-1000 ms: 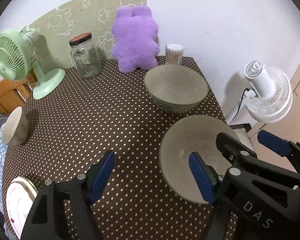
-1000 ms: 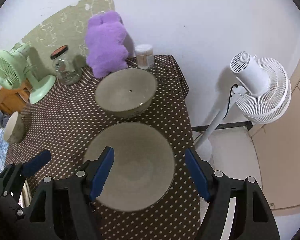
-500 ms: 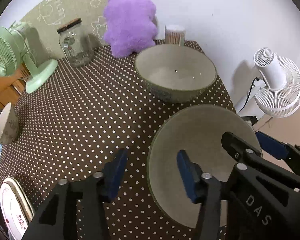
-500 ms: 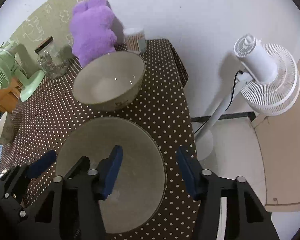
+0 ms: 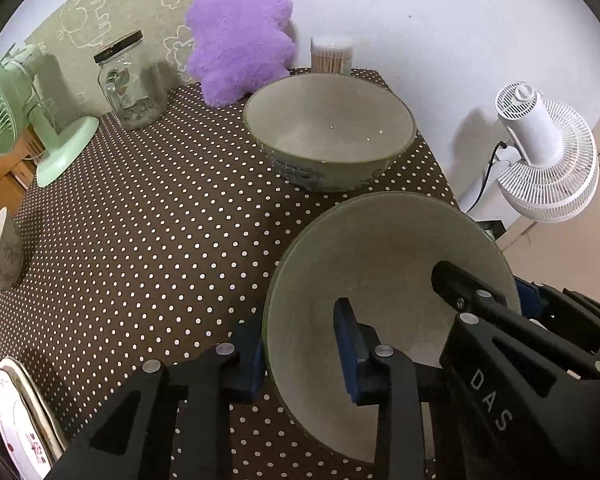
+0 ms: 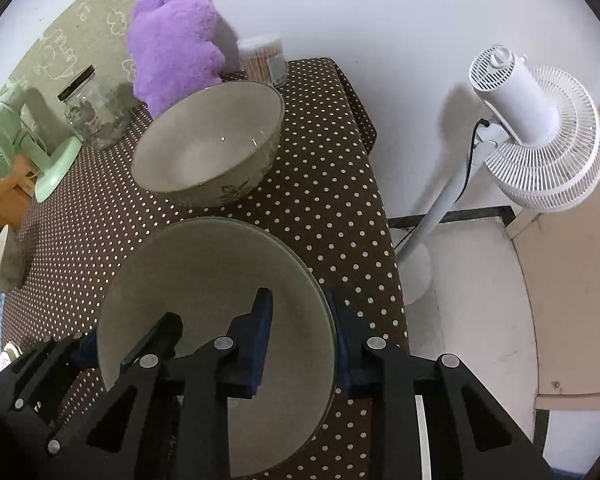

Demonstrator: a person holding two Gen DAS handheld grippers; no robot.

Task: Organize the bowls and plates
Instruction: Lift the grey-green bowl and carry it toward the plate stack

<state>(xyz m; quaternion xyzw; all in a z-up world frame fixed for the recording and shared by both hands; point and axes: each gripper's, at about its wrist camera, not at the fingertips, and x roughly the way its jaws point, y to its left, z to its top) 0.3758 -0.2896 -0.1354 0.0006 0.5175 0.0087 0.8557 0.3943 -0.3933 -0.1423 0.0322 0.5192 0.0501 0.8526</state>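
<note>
Near bowl (image 5: 384,280) sat at table's (image 5: 140,220) right edge. Left gripper (image 5: 300,354) and right gripper (image 6: 300,338) had just closed, each pinching opposite rim. Risks: glazed rim slipping on lift; uneven raise tipping bowl; knocking far bowl (image 5: 330,128).

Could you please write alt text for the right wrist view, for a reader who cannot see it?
The right gripper straddles the right rim of the near bowl on a polka-dot table, its jaws having just been closing; the left gripper straddles the opposite rim. Beyond stand a second bowl and a purple plush toy.
</note>
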